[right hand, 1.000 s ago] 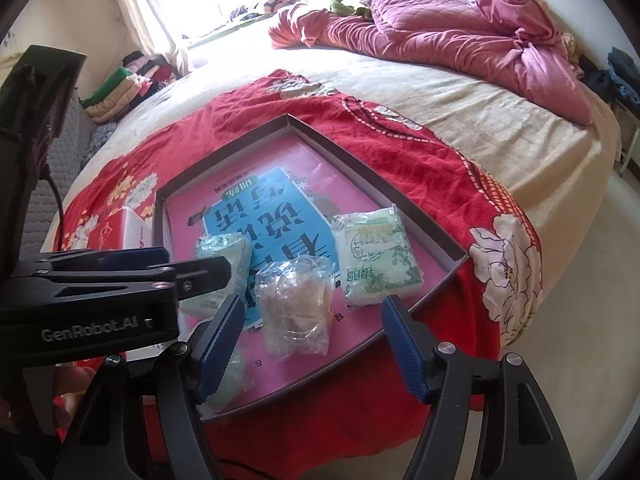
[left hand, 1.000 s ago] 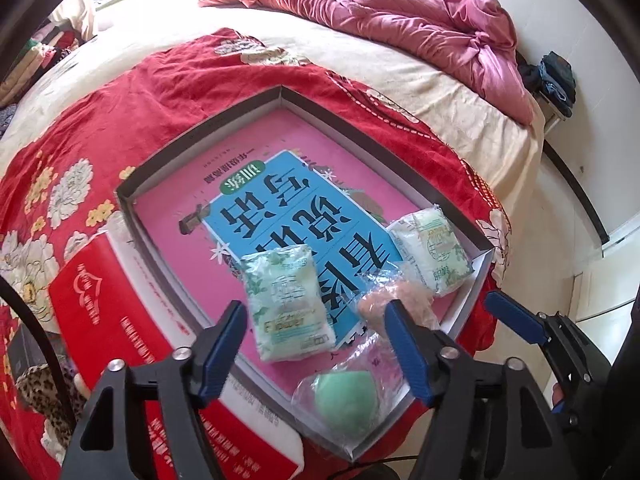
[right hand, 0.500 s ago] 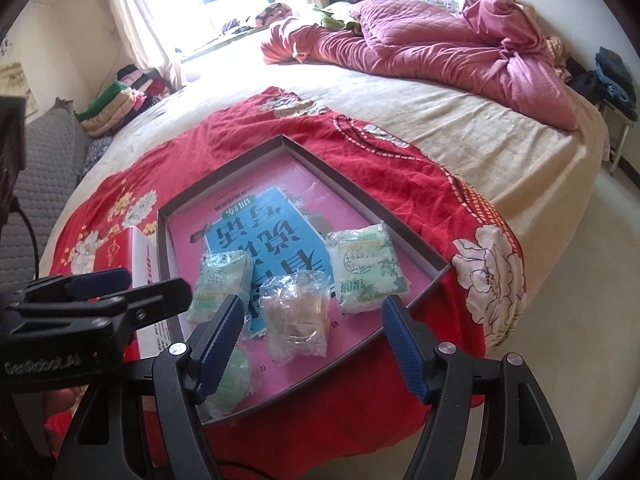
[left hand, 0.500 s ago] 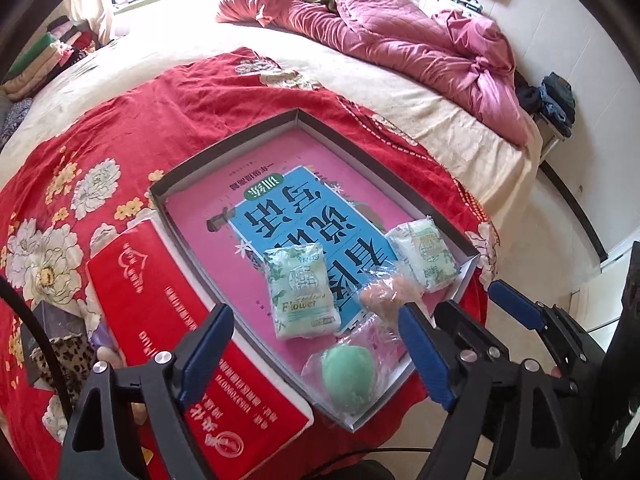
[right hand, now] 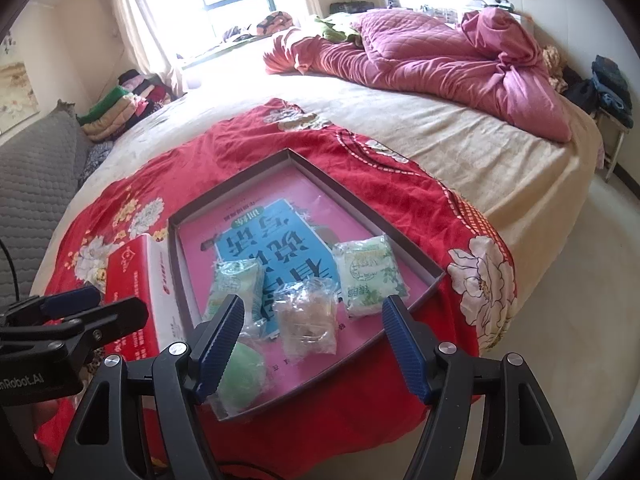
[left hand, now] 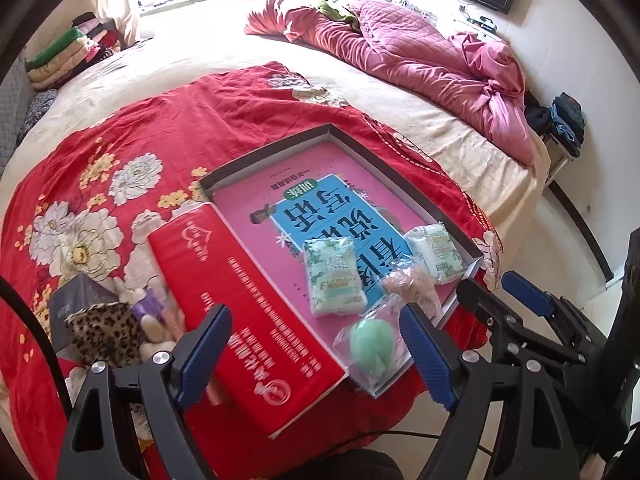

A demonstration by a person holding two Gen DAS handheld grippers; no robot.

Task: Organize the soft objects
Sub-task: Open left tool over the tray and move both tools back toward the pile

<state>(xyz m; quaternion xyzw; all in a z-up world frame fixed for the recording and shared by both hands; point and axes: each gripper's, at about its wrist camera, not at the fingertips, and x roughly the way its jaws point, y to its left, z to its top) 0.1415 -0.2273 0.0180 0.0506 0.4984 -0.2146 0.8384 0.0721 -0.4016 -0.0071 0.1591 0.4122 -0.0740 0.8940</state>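
Note:
A shallow grey box tray [left hand: 404, 178] [right hand: 362, 204] with a pink and blue print inside lies on the red flowered cloth. In it lie two white-green tissue packs [left hand: 334, 276] [left hand: 438, 252], a bagged tan soft thing [left hand: 412, 286] and a bagged green ball [left hand: 370, 344]. The right wrist view shows the same packs [right hand: 236, 286] [right hand: 370, 274], the tan bag [right hand: 308, 320] and the green ball [right hand: 240, 376]. My left gripper [left hand: 316, 356] is open and empty, above the tray's near corner. My right gripper [right hand: 312, 344] is open and empty, above the tray's near edge.
A red carton [left hand: 244, 320] lies left of the tray. A leopard-print plush [left hand: 106, 332] and a dark box [left hand: 76, 296] sit at its left. A pink quilt [left hand: 432, 60] is heaped at the far side of the bed. The floor [right hand: 560, 300] lies to the right.
Both grippers have pulled back and up from the tray, so more of the bed shows. The left view has swung left, bringing the carton and plush into view. The tray's objects have not moved.

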